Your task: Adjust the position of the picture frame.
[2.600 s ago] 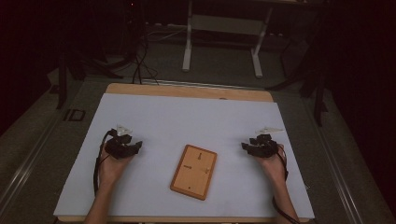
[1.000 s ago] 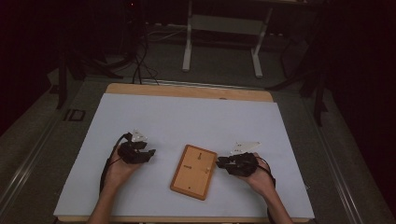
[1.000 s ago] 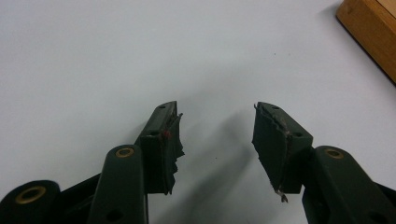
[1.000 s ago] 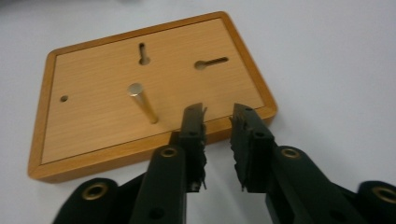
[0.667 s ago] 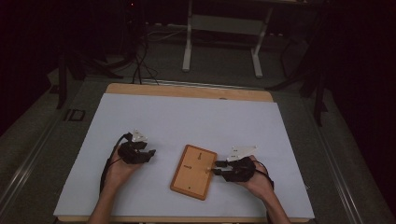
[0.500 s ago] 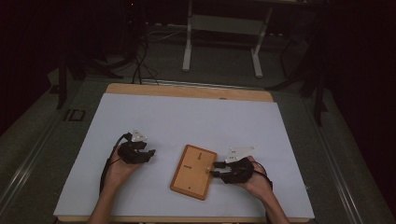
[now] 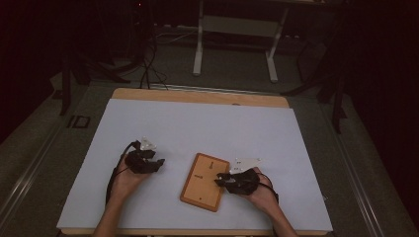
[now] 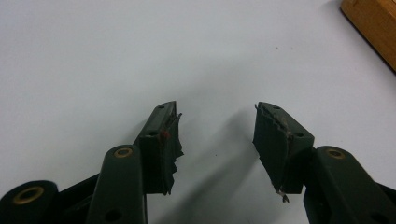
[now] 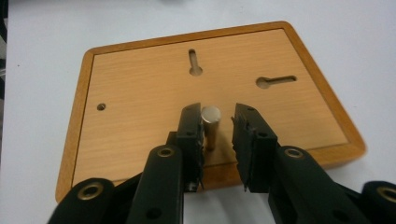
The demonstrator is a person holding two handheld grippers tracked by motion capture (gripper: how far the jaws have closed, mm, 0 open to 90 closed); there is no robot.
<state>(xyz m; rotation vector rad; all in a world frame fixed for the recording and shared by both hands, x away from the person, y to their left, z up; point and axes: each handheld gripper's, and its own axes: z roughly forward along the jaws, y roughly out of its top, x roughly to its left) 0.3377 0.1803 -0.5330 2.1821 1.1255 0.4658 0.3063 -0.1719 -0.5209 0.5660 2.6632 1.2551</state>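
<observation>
An orange-brown wooden board (image 7: 203,183) with two keyhole slots lies flat on the white table top, between my hands. In the right gripper view a short metal peg (image 9: 211,122) stands upright on the board (image 9: 140,88) near its closest edge. My right gripper (image 9: 218,111) reaches over the board's right edge (image 7: 219,178); its jaws have just been closing and stand on both sides of the peg. The peg is against the left pad, with a gap to the right pad. My left gripper (image 7: 159,163) rests on the table left of the board, open and empty (image 8: 217,109).
The white sheet (image 7: 197,128) covers a wooden table (image 7: 197,95). A corner of the board (image 8: 373,18) lies at the top right of the left gripper view. A dark floor with cables and a metal stand (image 7: 232,29) lies beyond the far edge.
My right gripper has slid left onto the board's right edge and now straddles the peg. The left gripper has kept still over the last second, after an earlier move inward.
</observation>
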